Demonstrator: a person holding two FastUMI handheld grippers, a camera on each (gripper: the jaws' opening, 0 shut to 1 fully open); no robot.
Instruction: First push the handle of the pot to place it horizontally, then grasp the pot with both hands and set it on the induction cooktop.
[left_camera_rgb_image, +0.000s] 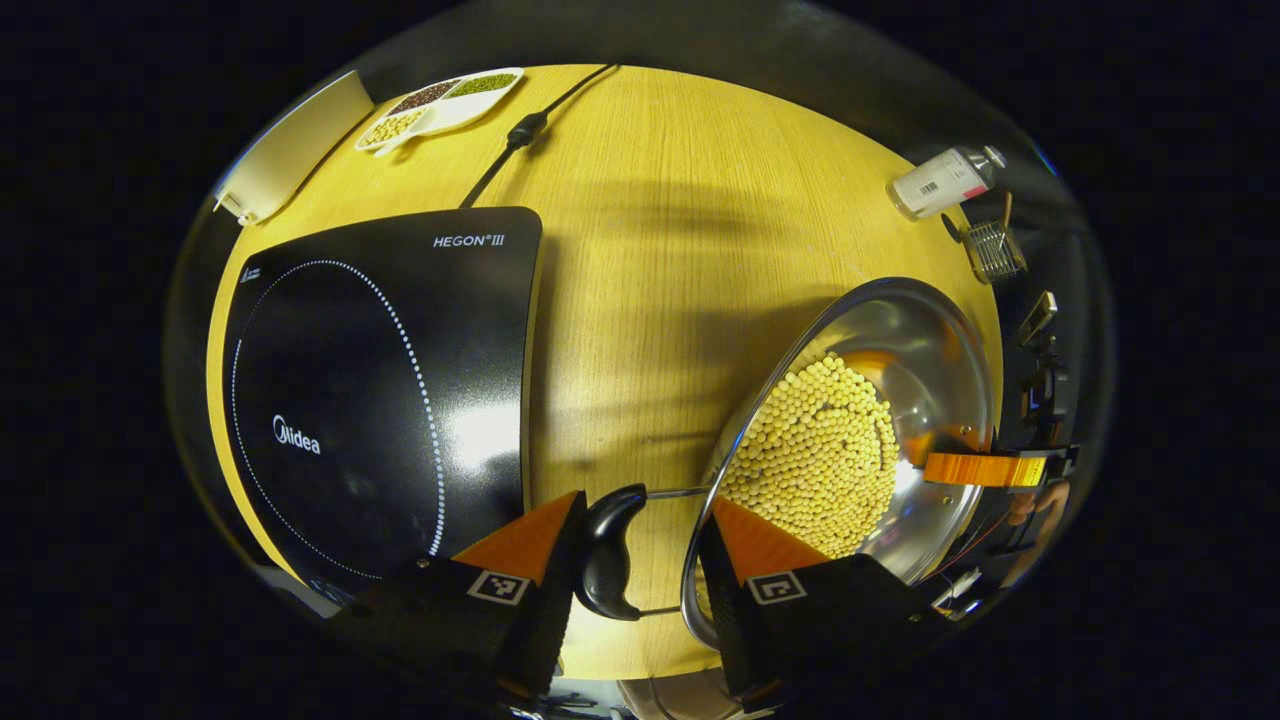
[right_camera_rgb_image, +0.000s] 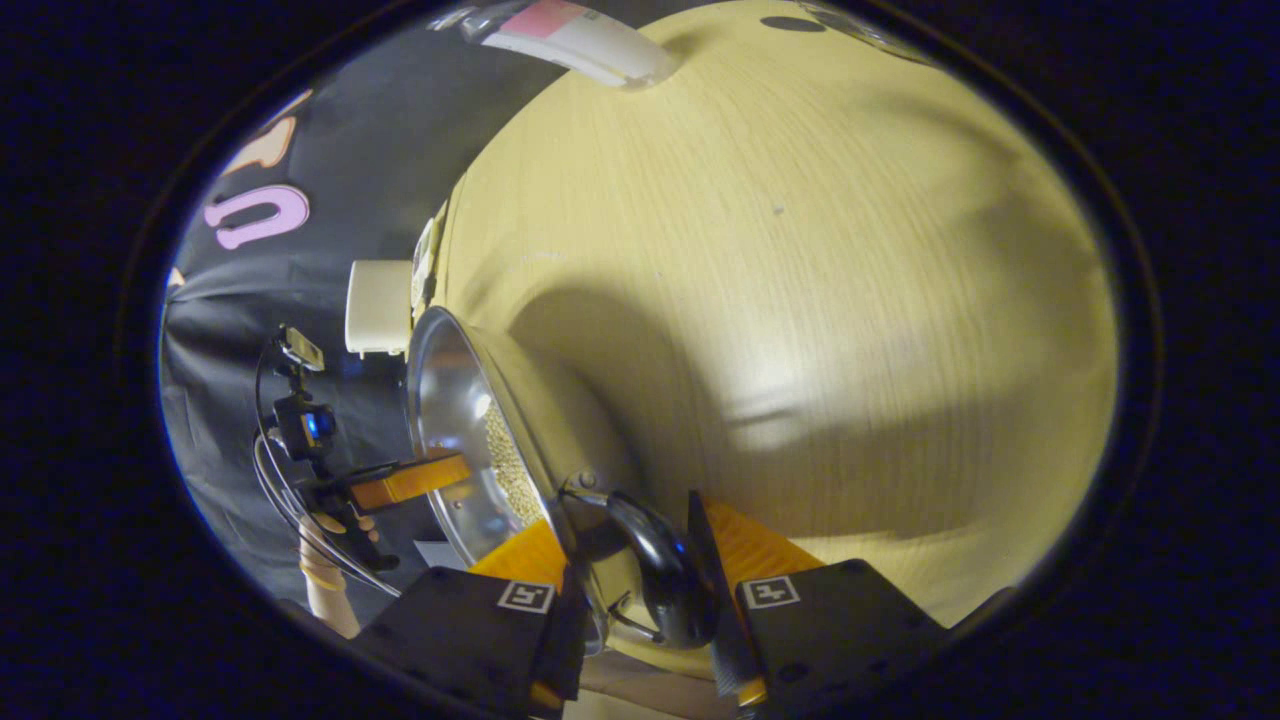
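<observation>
The steel pot (left_camera_rgb_image: 905, 350), holding pale round beans (left_camera_rgb_image: 815, 455), sits over the wooden table (left_camera_rgb_image: 650, 250) just right of the black induction cooktop (left_camera_rgb_image: 380, 390). My left gripper (left_camera_rgb_image: 645, 500) is shut across the pot's near black side handle (left_camera_rgb_image: 608, 555) and rim, with one finger outside the handle and the other inside the pot. In the right gripper view, my right gripper (right_camera_rgb_image: 620, 515) clamps the opposite black handle (right_camera_rgb_image: 668, 585) and the pot (right_camera_rgb_image: 450, 420) wall the same way. I cannot tell whether the pot touches the table.
A divided dish of beans (left_camera_rgb_image: 440, 105), a white box (left_camera_rgb_image: 290, 150) and the cooktop's cable (left_camera_rgb_image: 530, 130) lie at the table's far left. A white bottle (left_camera_rgb_image: 945, 180) and a small wire basket (left_camera_rgb_image: 995, 250) are at the far right. A hand (right_camera_rgb_image: 320, 580) holds the left gripper.
</observation>
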